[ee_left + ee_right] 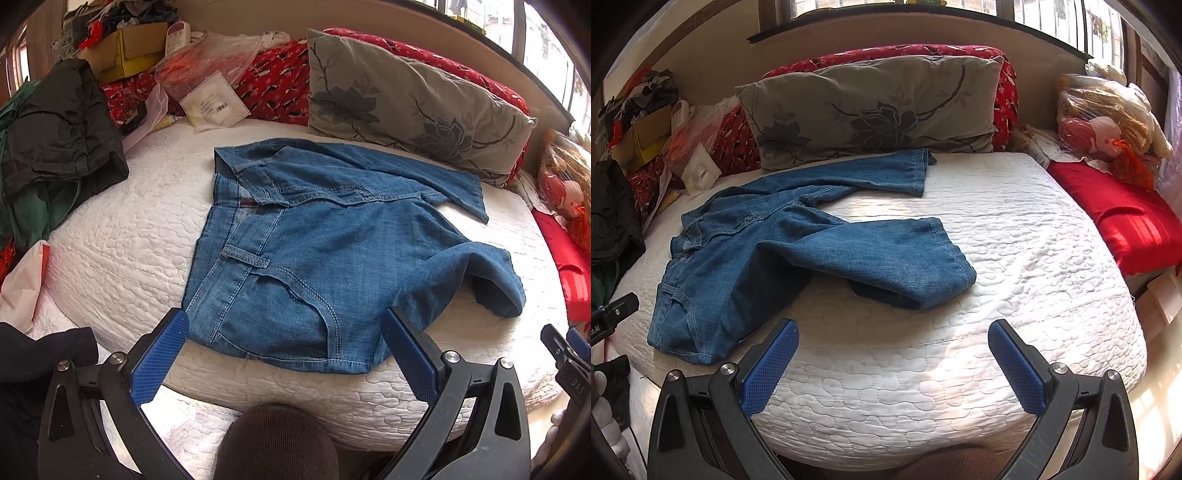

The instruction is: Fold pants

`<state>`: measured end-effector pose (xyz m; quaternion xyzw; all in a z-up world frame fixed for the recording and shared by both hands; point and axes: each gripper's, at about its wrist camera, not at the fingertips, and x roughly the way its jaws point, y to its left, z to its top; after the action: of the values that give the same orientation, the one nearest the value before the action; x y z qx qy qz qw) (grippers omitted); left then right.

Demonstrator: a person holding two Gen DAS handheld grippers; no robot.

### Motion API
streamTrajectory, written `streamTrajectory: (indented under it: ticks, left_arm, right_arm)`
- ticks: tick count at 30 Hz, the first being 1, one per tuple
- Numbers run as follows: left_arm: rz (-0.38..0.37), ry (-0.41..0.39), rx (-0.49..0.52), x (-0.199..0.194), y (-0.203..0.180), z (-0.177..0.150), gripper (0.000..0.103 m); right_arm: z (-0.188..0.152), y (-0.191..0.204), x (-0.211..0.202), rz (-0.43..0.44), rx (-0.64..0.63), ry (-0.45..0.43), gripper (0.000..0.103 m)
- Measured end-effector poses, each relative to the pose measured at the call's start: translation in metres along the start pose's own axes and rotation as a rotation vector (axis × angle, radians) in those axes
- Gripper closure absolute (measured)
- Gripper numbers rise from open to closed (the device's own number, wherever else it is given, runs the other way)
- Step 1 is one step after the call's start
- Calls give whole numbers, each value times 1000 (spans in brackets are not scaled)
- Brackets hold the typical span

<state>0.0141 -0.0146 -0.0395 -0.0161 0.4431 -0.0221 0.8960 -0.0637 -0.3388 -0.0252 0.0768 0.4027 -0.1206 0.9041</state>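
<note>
Two tools: I hold one in each hand, both near the front edge of the bed (1015,236), touching nothing.
Left tool (284,328): my blue pads (162,354) are spread wide and empty, pointing at the waist end of the jeans (332,254); the front hem of the jeans lies between the pads in this view, but I cannot tell if it touches them.
Right tool (892,338): pads spread wide, empty, over bare quilt just right of the jeans' waist.
Jeans: spread on the white quilted bed, waistband to the left, legs running right. The far leg reaches the pillow (871,110) and its hem ends just in front of it. The near leg is bent over, its hem turned up and open.
Pillow: grey with a dark flower print, leaning at the head of the bed behind the jeans, with a red patterned cushion (1006,92) behind it.
Left of the jeans: a dark green garment (59,129) heaped at the bed's edge; beyond it a yellow box (125,50) and a clear bag (207,59).
Right of the jeans: a red cloth (1123,218) at the bed's side, well apart from the near leg.
Below the left tool: something brown and knitted (277,443), close to the camera.
</note>
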Motion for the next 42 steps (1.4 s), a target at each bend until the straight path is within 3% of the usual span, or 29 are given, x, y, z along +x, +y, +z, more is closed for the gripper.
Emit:
streamTrajectory:
  ticks: [5, 10, 13, 17, 18, 20, 22, 24, 25, 28, 31, 34, 37, 39, 42]
  left_arm:
    - [-50, 213, -188, 42, 44, -8, 0]
    - [-157, 397, -449, 79, 78, -28, 0]
    - [-193, 450, -535, 92, 78, -31, 0]
    - [-208, 473, -574, 112, 71, -24, 0]
    - [-212, 485, -585, 117, 68, -24, 0]
    - [-212, 508, -601, 128, 63, -23, 0]
    - [-194, 525, -594, 138, 57, -21, 0]
    - [-169, 520, -588, 142, 53, -15, 1]
    - [-152, 503, -583, 141, 52, -11, 6]
    - [-107, 496, -553, 140, 49, 2, 13]
    - [-99, 508, -556, 140, 48, 5, 15]
    - [-91, 506, -528, 138, 48, 5, 18]
    - [-81, 512, -522, 136, 49, 2, 18]
    - [-74, 517, -509, 134, 49, -2, 18]
    - [-63, 515, -472, 129, 62, -6, 18]
  right_arm:
    - [20, -58, 25, -62, 116, 41, 1]
    - [38, -96, 68, -52, 199, 133, 2]
    - [43, -97, 95, -23, 202, 189, 4]
    - [49, -88, 125, 4, 174, 245, 6]
    - [49, -85, 132, 25, 168, 260, 10]
    - [50, -79, 143, 70, 153, 289, 31]
    - [50, -73, 153, 98, 121, 326, 66]
    - [51, -69, 153, 87, 68, 315, 87]
    - [53, -70, 150, 118, 63, 309, 91]
    - [54, -80, 132, 176, 54, 287, 93]
    - [51, -94, 106, 179, 45, 251, 93]
    - [41, -130, 82, 183, 154, 207, 93]
    - [17, -167, 87, 152, 249, 249, 91]
    - [1, -184, 92, 160, 324, 274, 84]
    - [-9, -197, 83, 126, 387, 248, 55]
